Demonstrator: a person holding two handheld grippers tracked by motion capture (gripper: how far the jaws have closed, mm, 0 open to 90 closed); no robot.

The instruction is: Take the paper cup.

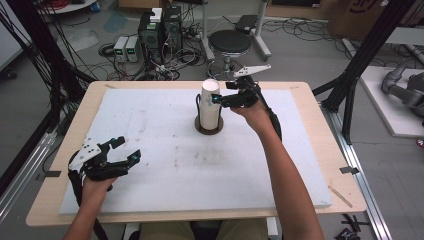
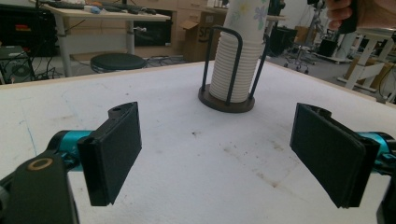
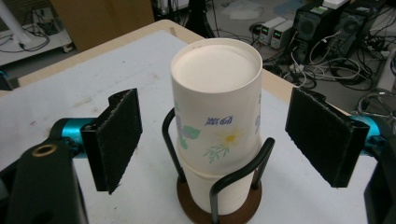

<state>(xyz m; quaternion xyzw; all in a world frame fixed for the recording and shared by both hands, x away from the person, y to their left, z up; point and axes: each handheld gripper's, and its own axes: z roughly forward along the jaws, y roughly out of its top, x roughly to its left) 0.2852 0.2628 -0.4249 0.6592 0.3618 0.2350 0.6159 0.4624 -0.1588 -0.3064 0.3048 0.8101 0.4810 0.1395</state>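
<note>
Two tools at work, neither holding anything. Right tool (image 1: pixel 223 91) raised at the far middle of the surface (image 1: pixel 150 165), jaws spread wide on either side of the top paper cup (image 3: pixel 215 102) of an upside-down stack, pads apart from the cup wall on both sides. Left tool (image 1: pixel 125 150) parked low at the near left, well apart from the stack, jaws likewise wide and empty.

Judged an early step: approach made and the jaws lined up with the top cup, but no grip closed yet and nothing lifted. Left to do, by the look of it: close on the cup, draw it up off the stack (image 2: pixel 232 60), set it down somewhere.

Cups of thin white paper, slightly tapered, smooth, printed with small flowers, leaves and blue lettering; flat round bottom facing up with a shallow recessed rim. Stack seated in a holder (image 3: pixel 219 205) with a round dark-brown base and thin black wire loops bent up around it, glossy and rounded. Pads (image 3: pixel 119 140) of the tools flat, rectangular, black, with a rough, grippy face. Surface covered by a white foam-like sheet, matte, scuffed and stained in brown specks near the middle, over a pale wooden board with rounded corners.
</note>
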